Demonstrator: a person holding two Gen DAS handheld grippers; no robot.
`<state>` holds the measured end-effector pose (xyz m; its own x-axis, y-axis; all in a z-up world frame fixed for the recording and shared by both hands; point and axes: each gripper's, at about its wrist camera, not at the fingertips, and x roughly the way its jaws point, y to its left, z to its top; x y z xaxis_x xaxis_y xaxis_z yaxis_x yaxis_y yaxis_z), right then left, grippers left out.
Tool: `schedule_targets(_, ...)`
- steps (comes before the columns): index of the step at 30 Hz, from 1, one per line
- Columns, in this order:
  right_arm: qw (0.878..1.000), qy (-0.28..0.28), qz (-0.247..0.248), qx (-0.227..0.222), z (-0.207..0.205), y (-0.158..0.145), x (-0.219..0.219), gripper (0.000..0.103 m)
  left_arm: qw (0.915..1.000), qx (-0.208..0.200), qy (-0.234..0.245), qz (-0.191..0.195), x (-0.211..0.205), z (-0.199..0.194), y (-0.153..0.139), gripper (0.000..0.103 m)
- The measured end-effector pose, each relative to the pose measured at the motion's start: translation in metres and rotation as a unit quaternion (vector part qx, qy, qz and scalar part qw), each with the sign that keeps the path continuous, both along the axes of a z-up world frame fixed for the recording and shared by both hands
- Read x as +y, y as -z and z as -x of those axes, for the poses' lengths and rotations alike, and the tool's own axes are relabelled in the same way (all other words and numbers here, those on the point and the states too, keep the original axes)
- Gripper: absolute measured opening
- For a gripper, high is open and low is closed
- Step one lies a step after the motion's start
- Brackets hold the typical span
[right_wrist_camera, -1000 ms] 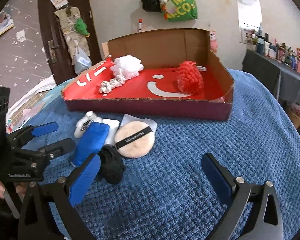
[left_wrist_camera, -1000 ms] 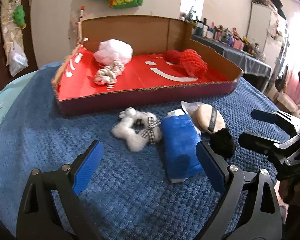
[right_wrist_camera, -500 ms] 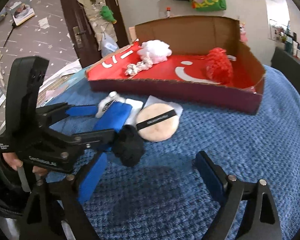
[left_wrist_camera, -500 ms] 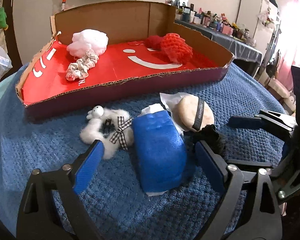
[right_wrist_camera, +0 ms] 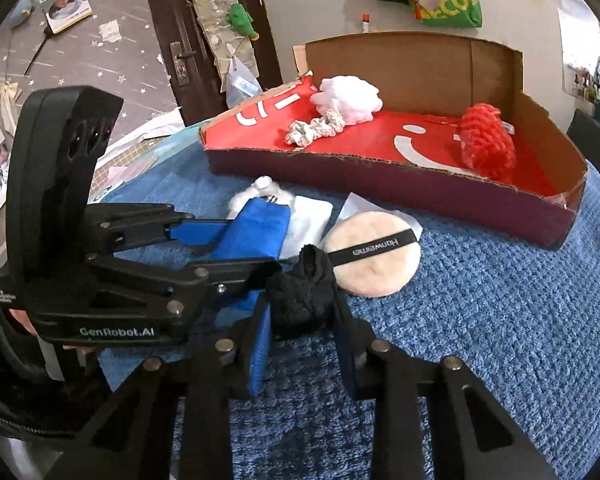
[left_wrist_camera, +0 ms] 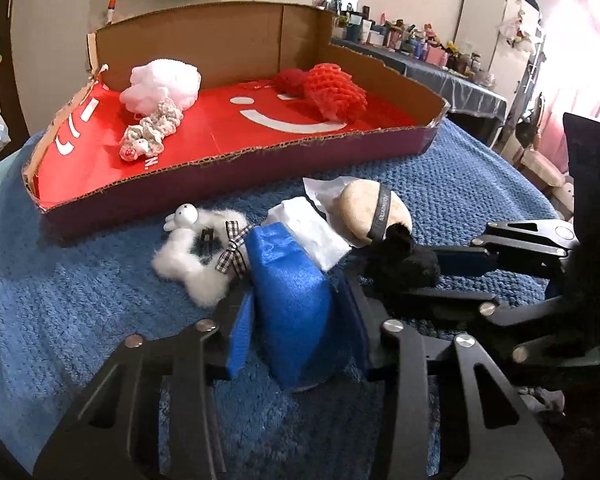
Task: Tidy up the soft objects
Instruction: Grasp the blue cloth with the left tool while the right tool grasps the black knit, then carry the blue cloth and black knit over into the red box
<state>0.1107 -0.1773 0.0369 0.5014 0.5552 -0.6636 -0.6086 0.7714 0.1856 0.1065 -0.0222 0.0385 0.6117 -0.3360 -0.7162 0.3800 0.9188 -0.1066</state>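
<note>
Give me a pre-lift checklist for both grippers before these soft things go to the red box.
1. Left gripper, jaws closing, pads around the blue sponge: ok.
2. Right gripper shut on the black fabric ball: ok.
3. Powder puff clear of the ball: not ok, its band touches it.
4. White tissue free of the sponge: cannot tell.
5. Bare floor left in the red box: ok.

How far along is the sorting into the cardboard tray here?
Done: white pouf, scrunchie and red mesh sponge lie in the cardboard tray. In hand: left gripper closing on blue sponge; right gripper shut on black cloth. Left: powder puff, plush toy.
</note>
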Motion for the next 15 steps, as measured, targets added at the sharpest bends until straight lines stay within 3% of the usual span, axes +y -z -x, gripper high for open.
schedule_targets(5,0.999,0.022,-0.023,-0.013,0.005,-0.011,-0.011,0.032,0.9999,-0.010,0.003,0.008,0.004,0.006,-0.007,0.032)
schedule_targets(15,0.997,0.069,-0.019,-0.029,0.007,-0.022,-0.021,0.032,0.9995,-0.029,0.004,0.013,0.010,0.015,-0.021,0.031)
